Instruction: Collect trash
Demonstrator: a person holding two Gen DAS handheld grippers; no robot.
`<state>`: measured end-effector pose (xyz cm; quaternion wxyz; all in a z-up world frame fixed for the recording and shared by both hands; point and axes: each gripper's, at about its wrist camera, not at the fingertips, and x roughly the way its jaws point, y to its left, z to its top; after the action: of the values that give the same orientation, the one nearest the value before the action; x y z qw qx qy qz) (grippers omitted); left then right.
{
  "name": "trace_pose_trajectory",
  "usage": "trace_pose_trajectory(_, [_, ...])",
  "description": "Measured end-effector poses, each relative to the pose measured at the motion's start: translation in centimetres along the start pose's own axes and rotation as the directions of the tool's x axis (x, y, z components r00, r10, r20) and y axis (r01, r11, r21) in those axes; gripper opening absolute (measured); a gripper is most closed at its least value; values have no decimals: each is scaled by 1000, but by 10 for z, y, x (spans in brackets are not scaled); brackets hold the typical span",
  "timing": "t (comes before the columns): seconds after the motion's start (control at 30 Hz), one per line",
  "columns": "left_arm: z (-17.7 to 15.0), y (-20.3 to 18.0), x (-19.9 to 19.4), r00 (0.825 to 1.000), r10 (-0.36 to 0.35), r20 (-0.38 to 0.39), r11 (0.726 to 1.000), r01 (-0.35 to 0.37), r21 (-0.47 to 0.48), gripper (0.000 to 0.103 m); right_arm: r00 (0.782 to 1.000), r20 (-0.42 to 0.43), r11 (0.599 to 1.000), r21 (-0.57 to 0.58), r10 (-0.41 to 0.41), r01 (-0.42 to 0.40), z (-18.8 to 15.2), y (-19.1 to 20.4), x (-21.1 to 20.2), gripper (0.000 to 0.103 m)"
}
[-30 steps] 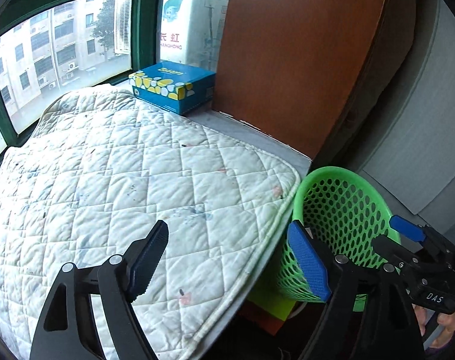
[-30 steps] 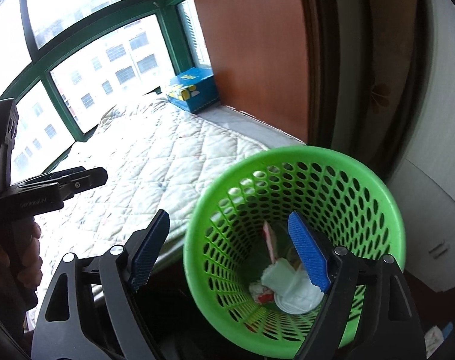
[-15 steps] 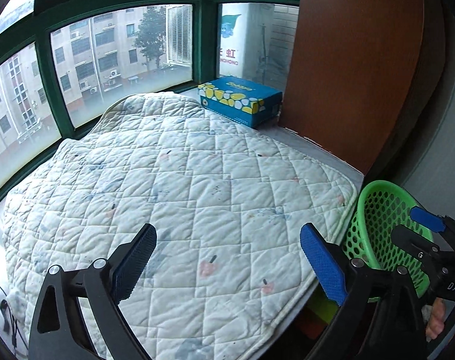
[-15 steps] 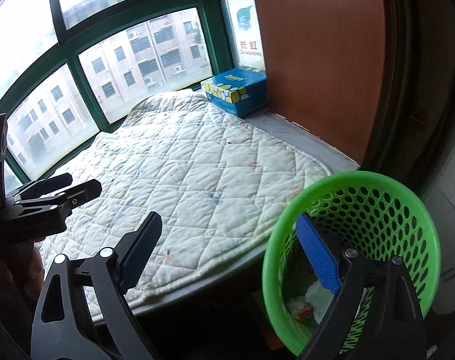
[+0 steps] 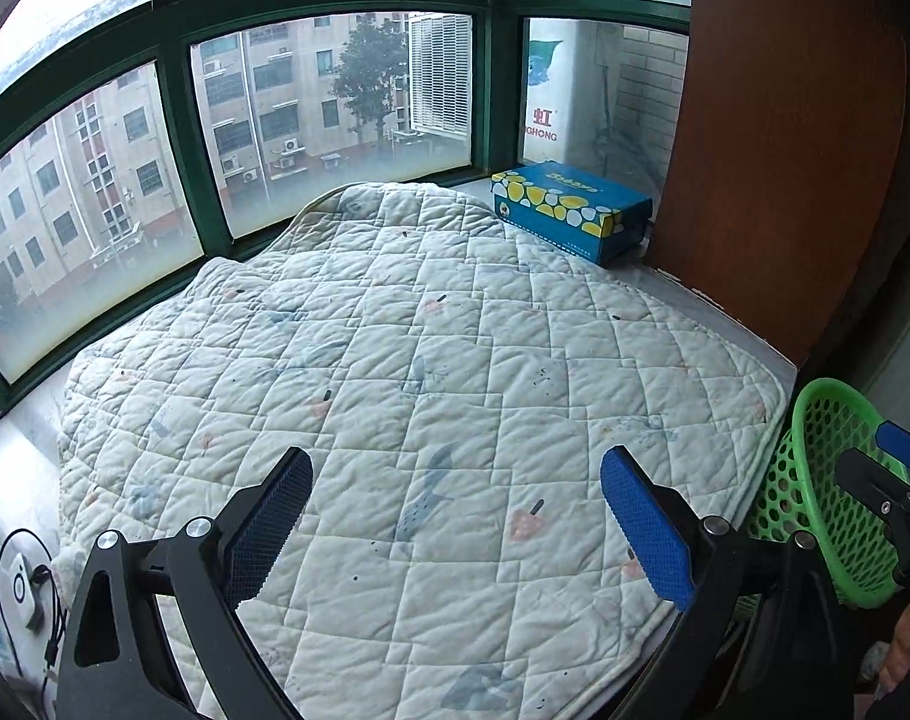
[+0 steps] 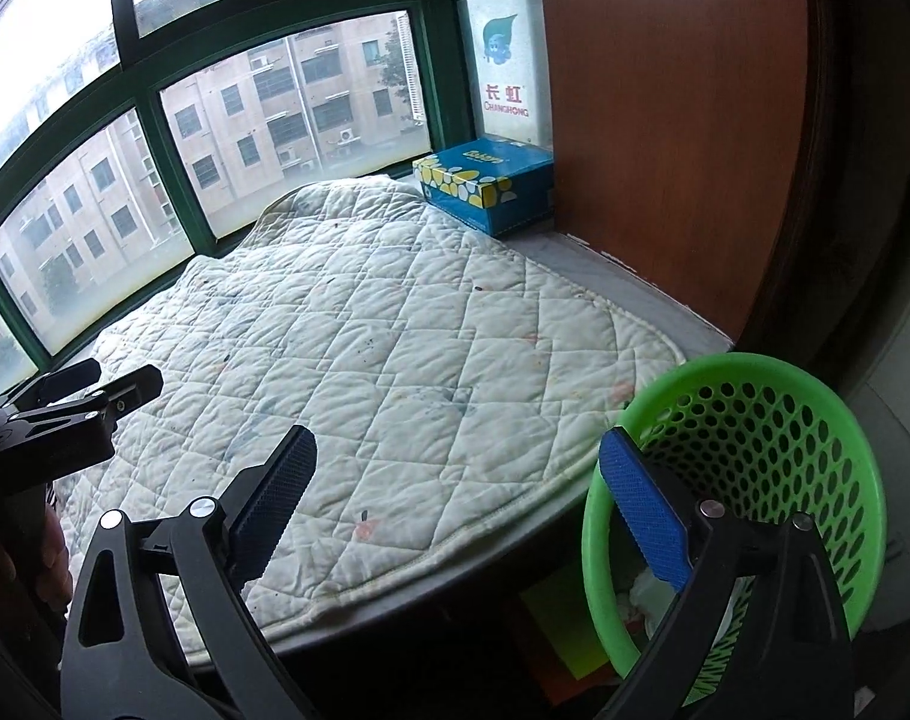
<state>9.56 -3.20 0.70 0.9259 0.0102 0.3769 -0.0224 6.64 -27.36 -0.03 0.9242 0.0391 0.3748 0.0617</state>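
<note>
Both claws empty. My left gripper [image 5: 455, 525] hangs over the near half of the quilted pad [image 5: 431, 372], jaws spread wide, nothing between the blue pads. My right gripper [image 6: 457, 507] is the same: wide open, holding nothing, with its right finger crossing in front of the rim of the green basket [image 6: 772, 420].

Trash: the only bits I can make out are white crumpled scraps [image 6: 646, 591] low inside the basket, half hidden behind that finger. I see no loose litter on the pad in either view. Small dark specks on the fabric look like print or stains; too small to tell.

Judgement: collection looks close to done, or I am between pieces. The step in hand is a scan.
- Sweep both wrist views slowly along the pad's edges and the strip of bare ledge by the wood panel [image 6: 664, 138].
- Keep jaws wide until something is squarely between the pads, then close low against the fabric without pinching the quilt.
- Keep the right claw near the basket so a drop is short.

Surface: soft, wrinkled quilting over a grey window ledge; it may bunch under a sliding finger. Basket sits below the ledge's near right corner, just beside the pad's edge.

Room: green-framed bay window, apartment blocks outside. Blue tissue box [image 5: 571, 219] at the far corner against the panel. A white charger with cable [image 5: 23, 591] lies on the ledge at far left.
</note>
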Motion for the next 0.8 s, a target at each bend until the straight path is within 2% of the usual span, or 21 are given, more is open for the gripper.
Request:
trace_pose_trajectory(0.3, [0,-7,-8,1000,10,28,1000,-10,-3,94,995,44,996,-1,-93,93,-5,3,-12,97])
trace_pose_trajectory(0.8, [-5,-23,-16,999,35,38,999,-36,11,94,991,53,992,27,-123,122,-10,-6,-21,97])
